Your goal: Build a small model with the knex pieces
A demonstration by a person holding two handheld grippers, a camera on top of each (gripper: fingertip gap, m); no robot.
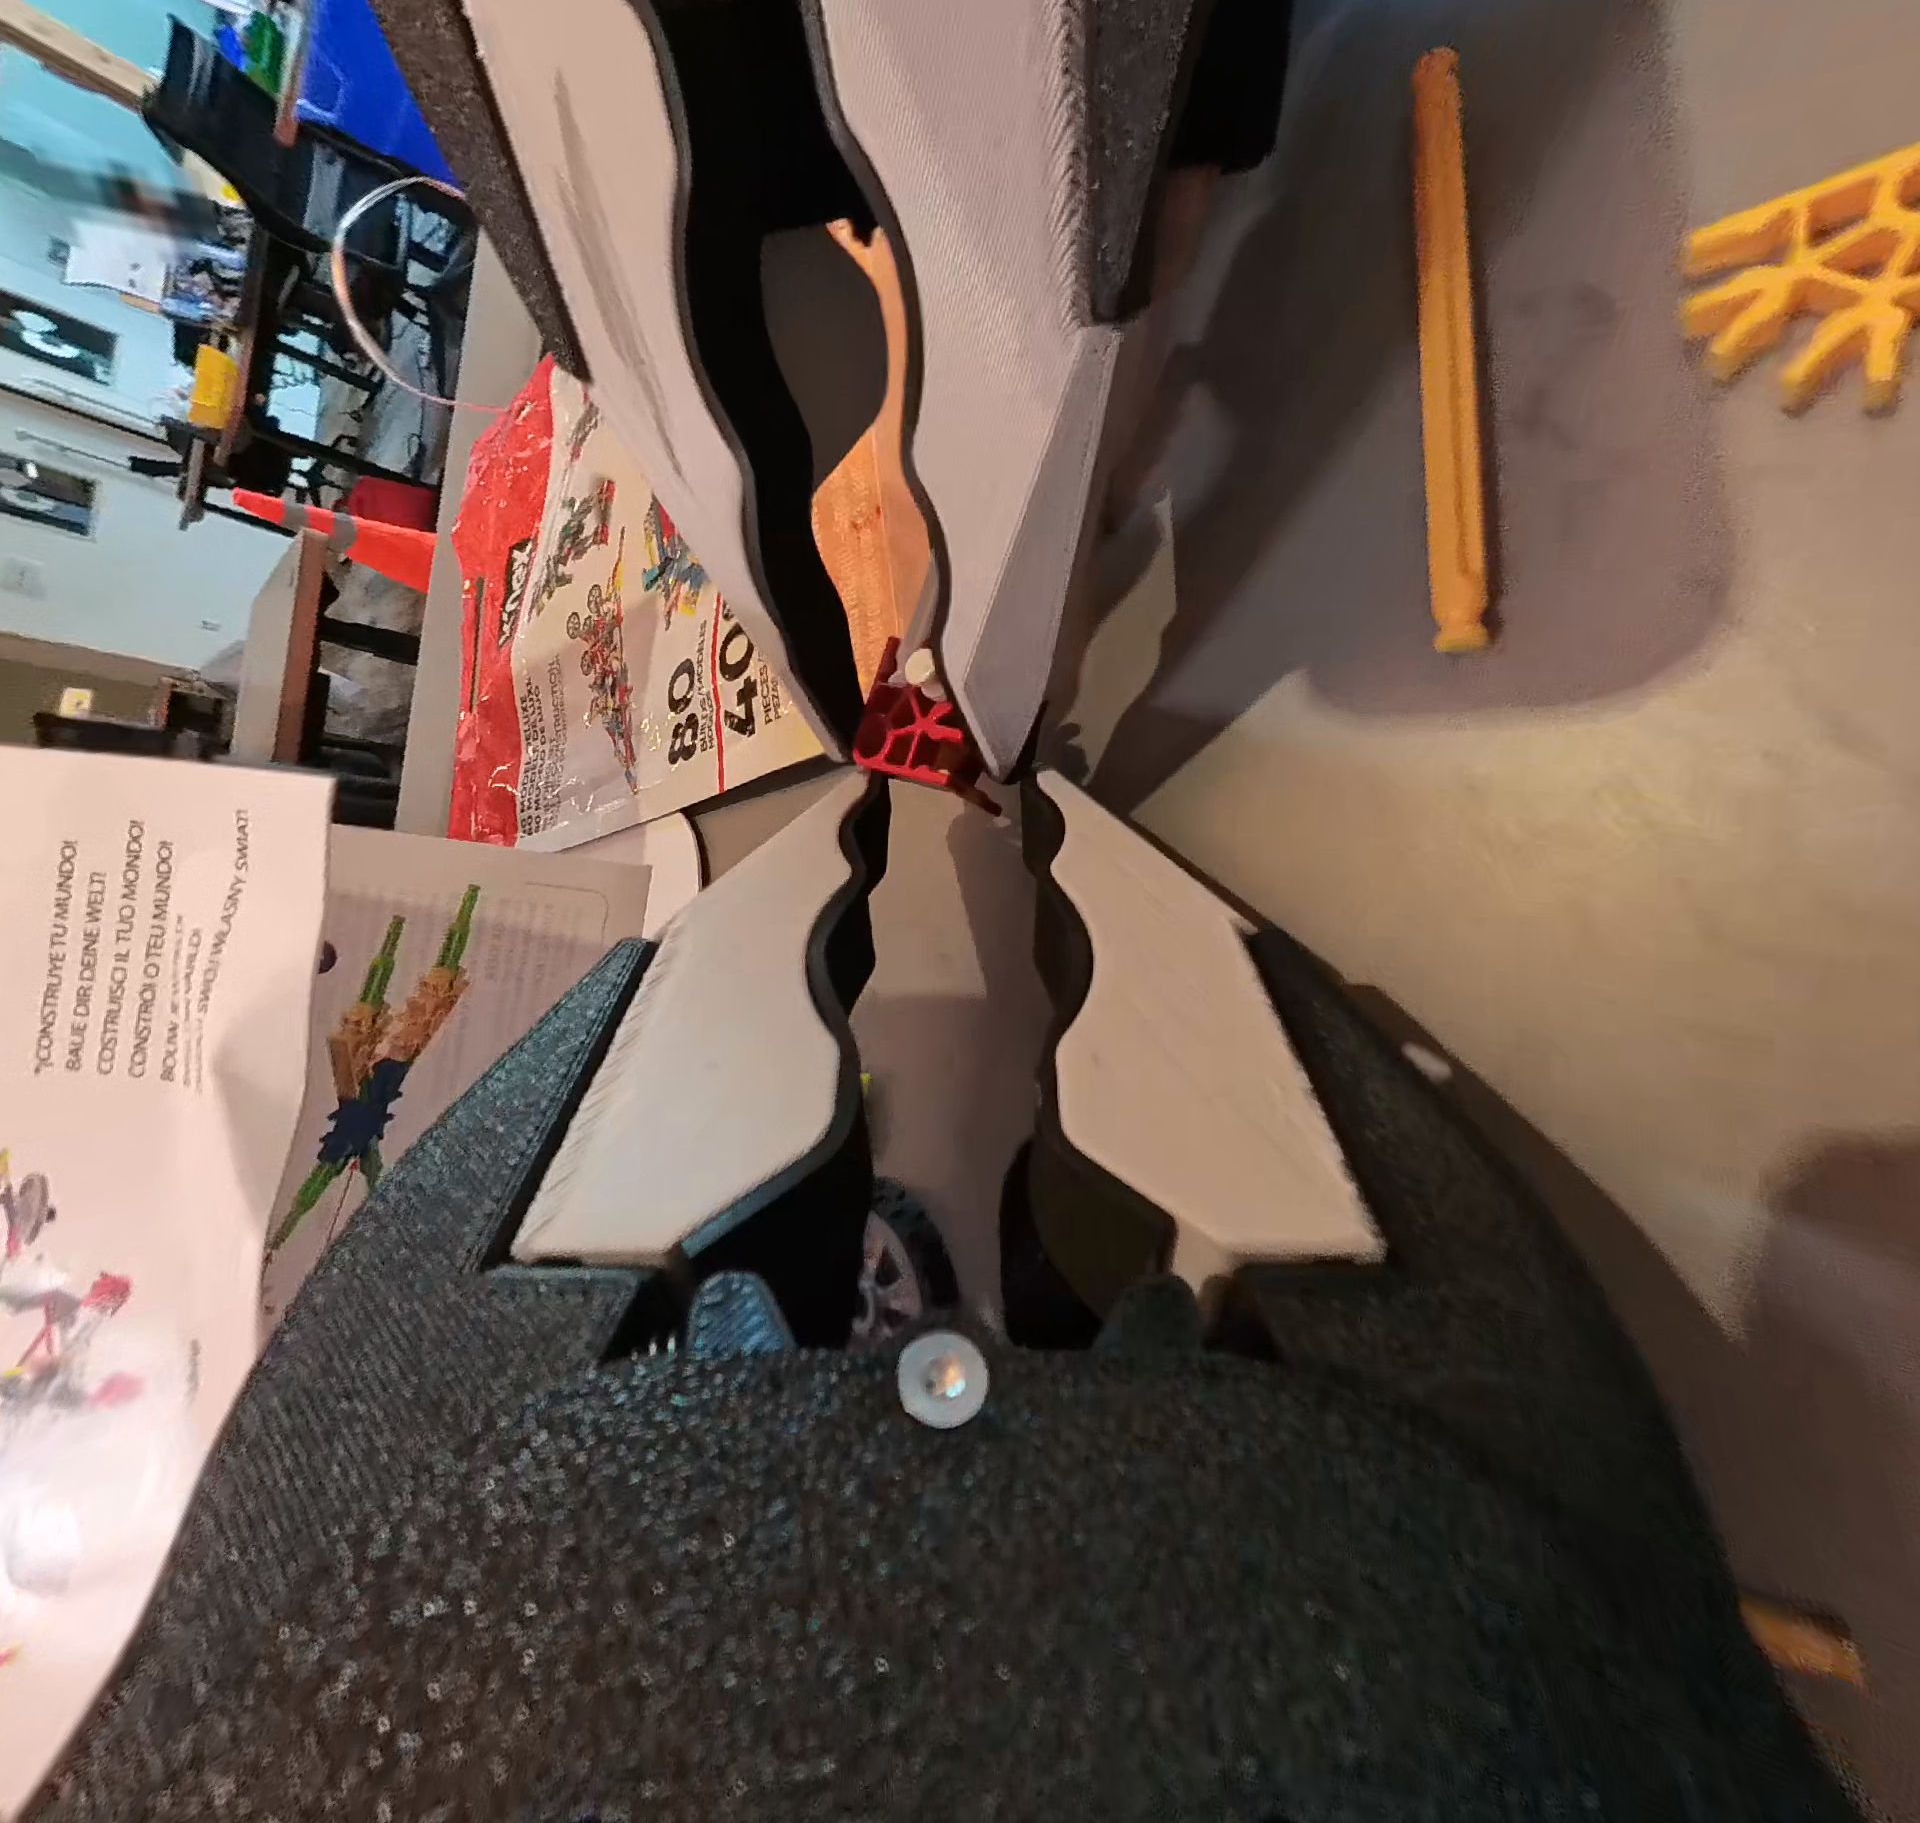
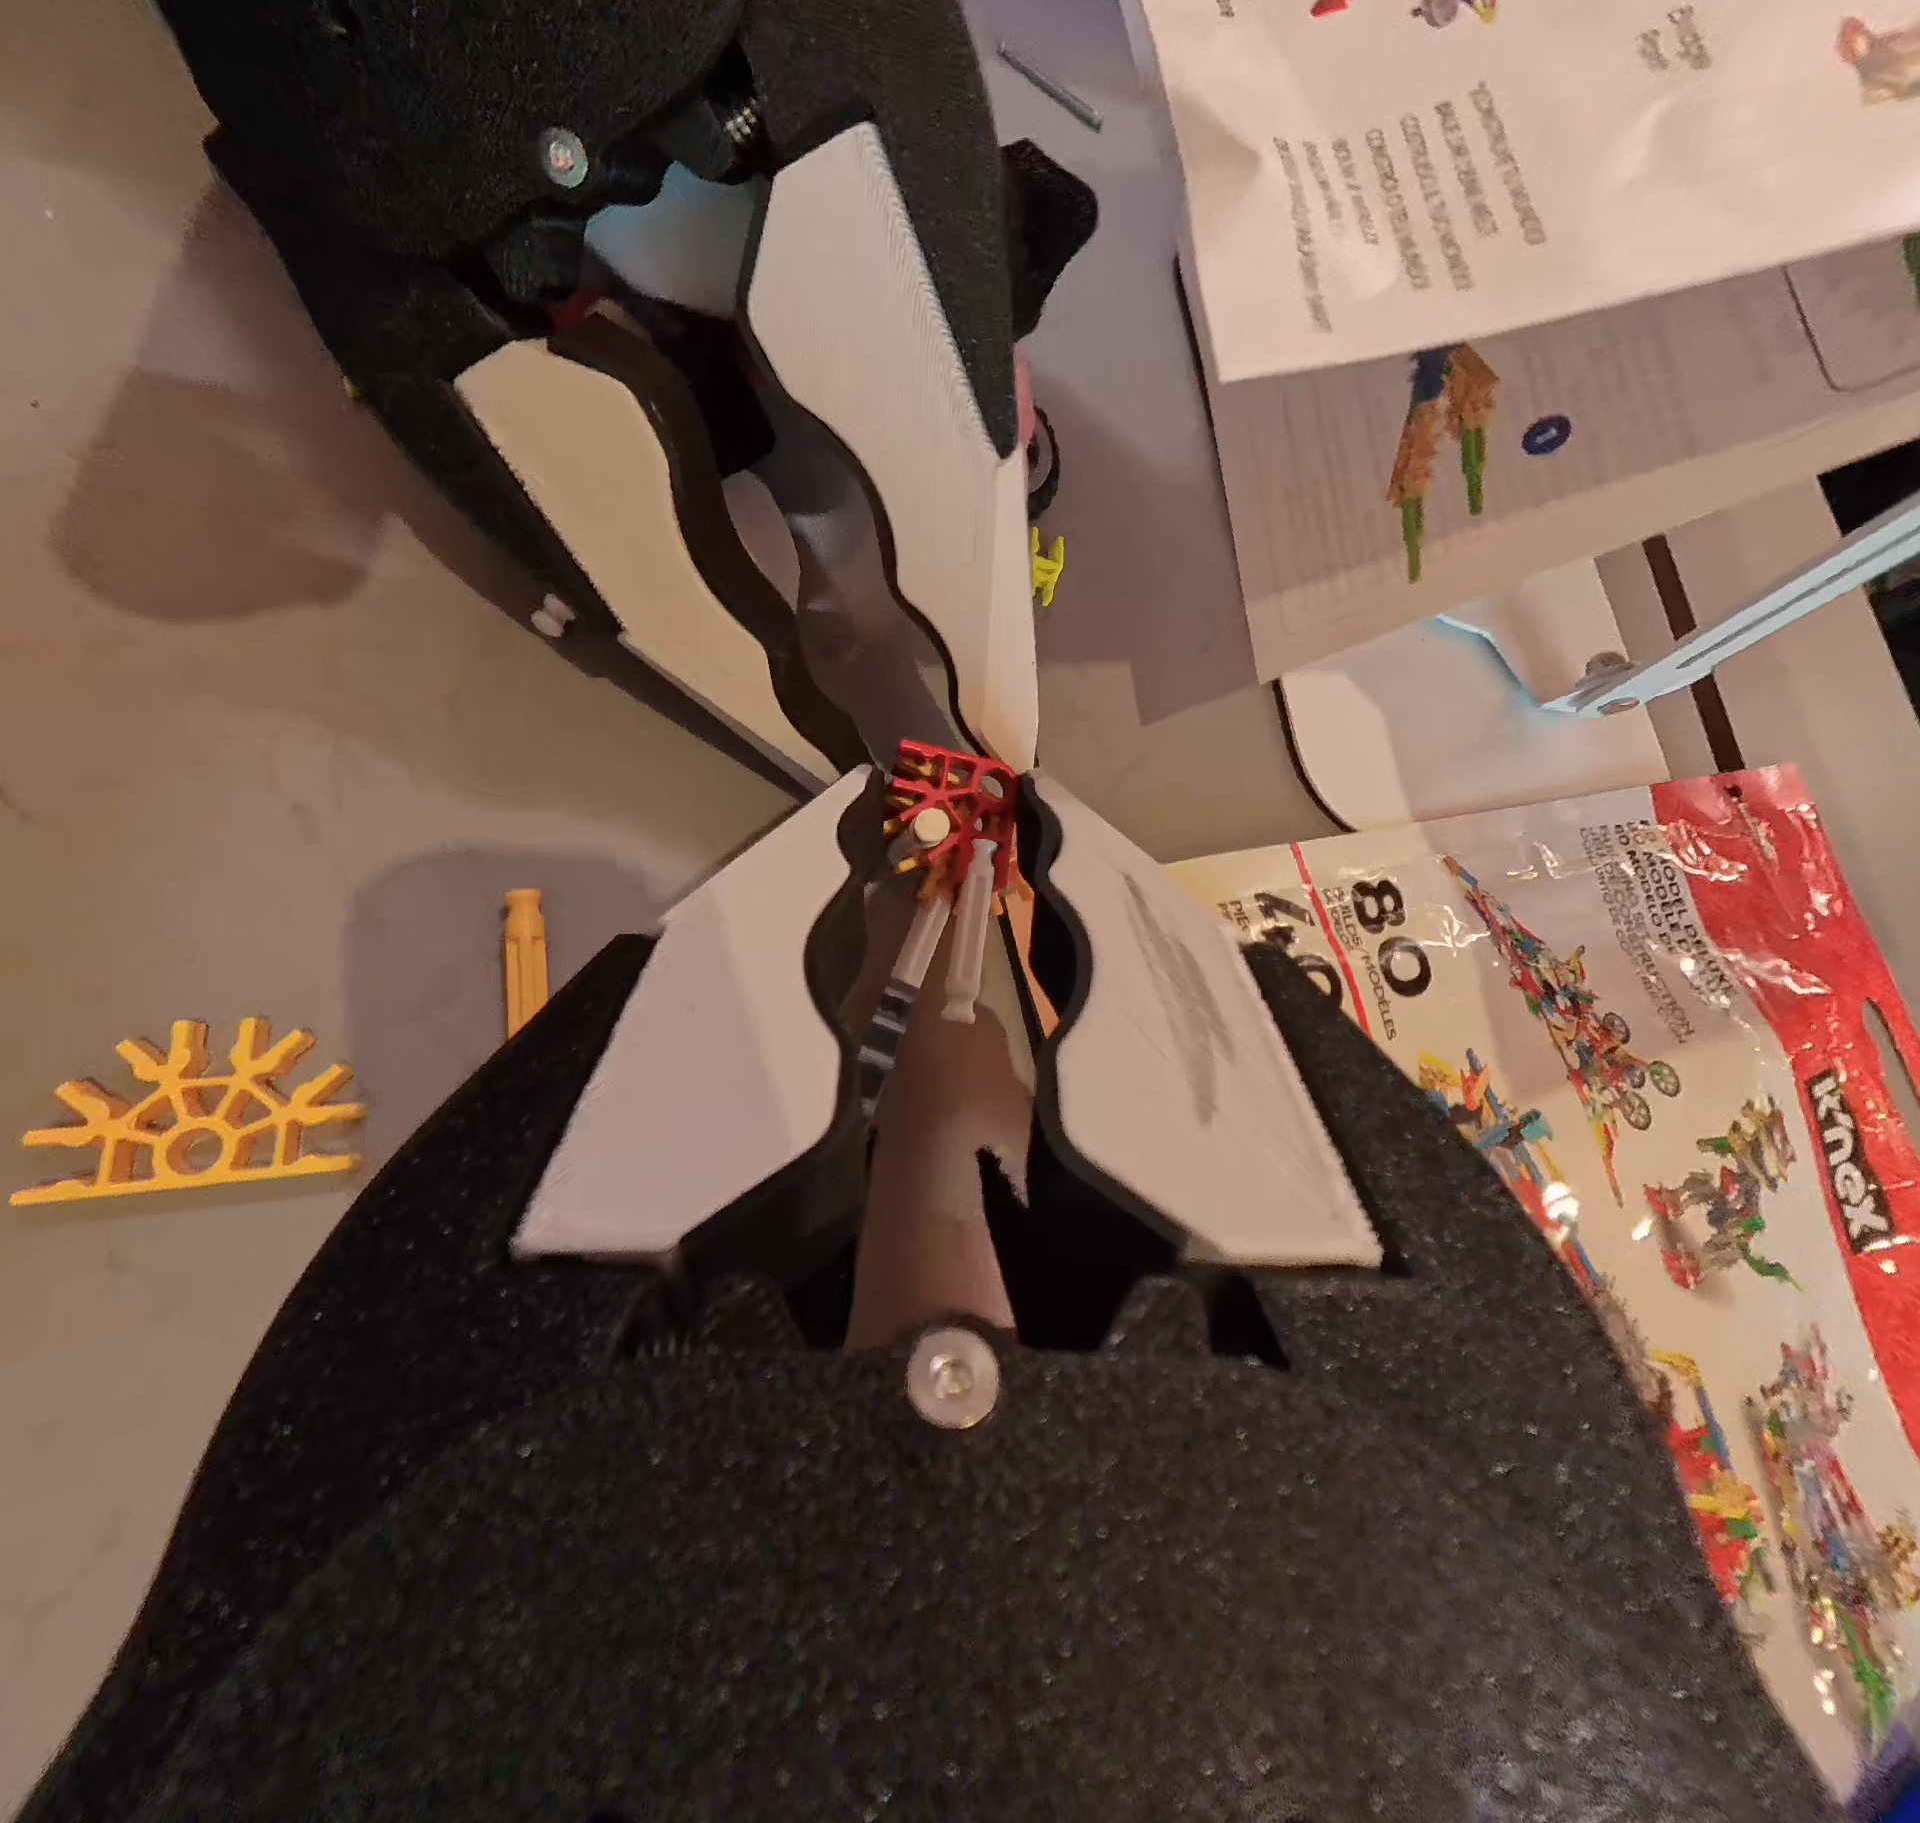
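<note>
A small red connector [image 2: 951, 791] with an orange piece under it and two grey rods [image 2: 961, 926] plugged in is held above the grey table. My right gripper [image 2: 948, 786] is shut on it, with the rods running back between its fingers. My left gripper [image 2: 945, 760] comes in from the opposite side, tip to tip, and its fingertips pinch the same red connector [image 1: 914, 729]. In the left wrist view my left gripper [image 1: 951, 786] is at the bottom and the right gripper [image 1: 925, 750] reaches down from the top.
A yellow-orange rod [image 1: 1449, 350] [image 2: 525, 958] and a yellow fan-shaped connector [image 1: 1808, 287] [image 2: 197, 1113] lie on the table. A bag of toy parts [image 2: 1558, 1150] [image 1: 582, 610], an instruction booklet [image 2: 1455, 111] [image 1: 135, 1046], a small yellow-green connector [image 2: 1047, 563] and a wheel [image 1: 904, 1274] are nearby. My two grippers' fingertips are within a few centimetres of each other.
</note>
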